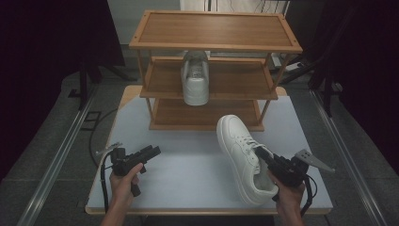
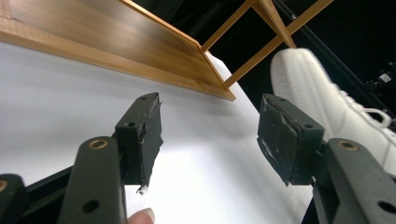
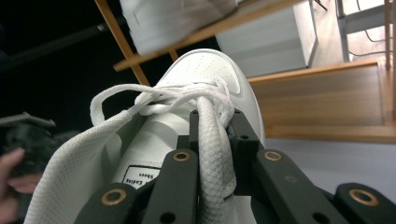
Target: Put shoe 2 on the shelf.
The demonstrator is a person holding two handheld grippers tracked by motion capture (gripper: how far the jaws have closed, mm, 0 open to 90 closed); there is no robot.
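My right gripper (image 1: 260, 151) clamped on the tongue of a white sneaker (image 1: 242, 155), its toe raised off the grey surface (image 1: 188, 165) before a wooden rack (image 1: 214, 44), second sneaker (image 1: 195, 77) on its middle shelf, my left gripper (image 1: 153, 151) gaping wide, holding nothing.

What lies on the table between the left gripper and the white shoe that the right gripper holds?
Nothing: in the high view the stretch of white table top between the left gripper and the shoe is bare. The left gripper view agrees.

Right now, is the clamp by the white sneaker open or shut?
Shut: the right gripper pinches the sneaker by its lace.
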